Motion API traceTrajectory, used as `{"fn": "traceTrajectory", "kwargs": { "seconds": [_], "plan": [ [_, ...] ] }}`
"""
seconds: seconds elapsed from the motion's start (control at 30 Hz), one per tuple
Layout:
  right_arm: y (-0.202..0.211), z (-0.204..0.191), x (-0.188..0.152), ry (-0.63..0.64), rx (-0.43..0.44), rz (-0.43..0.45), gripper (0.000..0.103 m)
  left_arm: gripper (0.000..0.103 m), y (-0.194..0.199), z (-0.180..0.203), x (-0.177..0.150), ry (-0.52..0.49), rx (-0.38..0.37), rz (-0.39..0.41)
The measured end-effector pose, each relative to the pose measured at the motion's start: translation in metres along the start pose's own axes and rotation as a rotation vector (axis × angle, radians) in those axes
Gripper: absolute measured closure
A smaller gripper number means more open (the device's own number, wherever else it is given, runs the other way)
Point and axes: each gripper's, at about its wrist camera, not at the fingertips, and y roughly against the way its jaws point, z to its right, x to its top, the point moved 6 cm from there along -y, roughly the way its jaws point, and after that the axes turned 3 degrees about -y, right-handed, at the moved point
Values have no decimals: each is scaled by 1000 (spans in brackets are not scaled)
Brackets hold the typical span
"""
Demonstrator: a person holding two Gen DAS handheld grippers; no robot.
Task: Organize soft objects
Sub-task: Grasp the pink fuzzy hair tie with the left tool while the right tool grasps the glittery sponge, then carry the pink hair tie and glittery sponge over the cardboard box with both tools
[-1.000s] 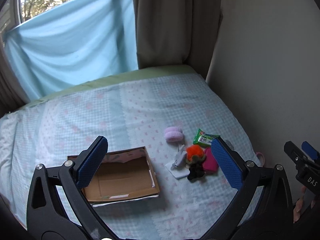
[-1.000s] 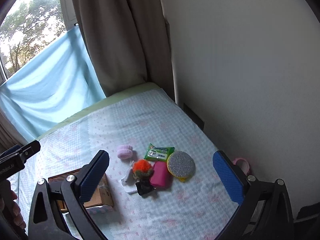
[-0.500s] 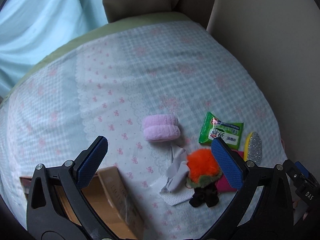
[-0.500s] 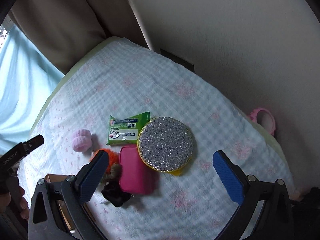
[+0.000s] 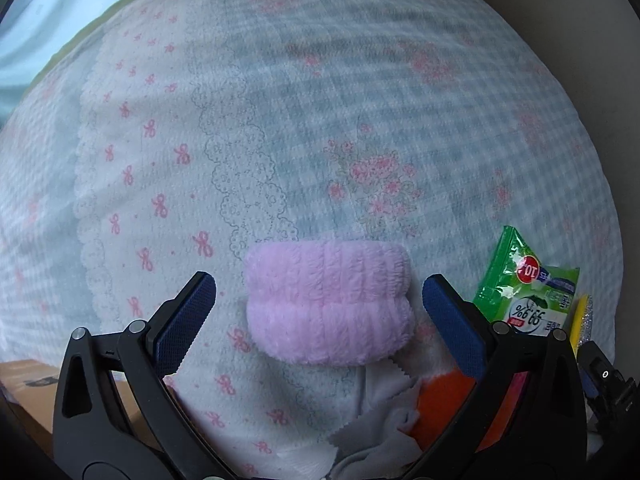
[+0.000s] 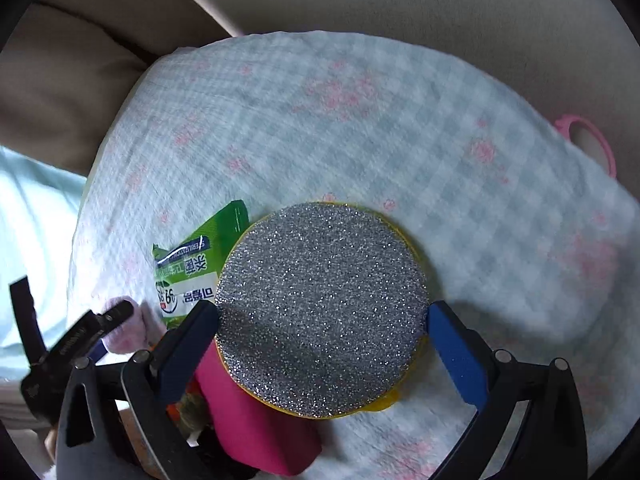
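Observation:
A fluffy pink roll (image 5: 328, 302) lies on the checked bedspread (image 5: 320, 120). My left gripper (image 5: 319, 312) is open, its blue pads either side of the roll with gaps on both sides. A round silver glitter sponge with a yellow rim (image 6: 322, 308) lies between the open fingers of my right gripper (image 6: 322, 334); the left pad touches its edge. A magenta pad (image 6: 256, 424) lies partly under the sponge. A green wipes packet (image 6: 192, 276) sits left of it and also shows in the left wrist view (image 5: 528, 292).
An orange plush (image 5: 444, 404) and white cloth (image 5: 380, 436) lie just below the pink roll. A cardboard box corner (image 5: 24, 384) shows at lower left. A pink ring (image 6: 588, 140) sits at the bed's right edge by the wall. The left gripper (image 6: 76, 344) shows in the right view.
Both grippers have dropped down close to the bed. The left one now straddles the pink roll and the right one now straddles the silver sponge. Both stay open.

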Motion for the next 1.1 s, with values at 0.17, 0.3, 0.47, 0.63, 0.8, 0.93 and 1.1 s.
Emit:
{"fn": "traceTrajectory", "kwargs": {
  "seconds": [0.17,0.3,0.47,0.63,0.8,0.93,1.1],
  "plan": [
    [2,5,0,-25,13,12,9,13,-18,-5,-1,14,1,-17],
    [5,6,0,-20,5,18,19,40,-26,-7,-1,24,-18,-26],
    [4,6,2,-19,-13,11,43,60,-24,-2,3,-10,-20,4],
    [1,6,3,12,-36,1,63,74,-15,5,5,-32,-28,32],
    [8,9,1,3,-13,18,72,78,-4,7,5,-41,-37,45],
    [21,10,1,13,-8,43,73,79,10,7,4,-35,-51,49],
    [44,-1,3,78,-4,80,73,79,34,4,-2,-21,-57,67]
  ]
}}
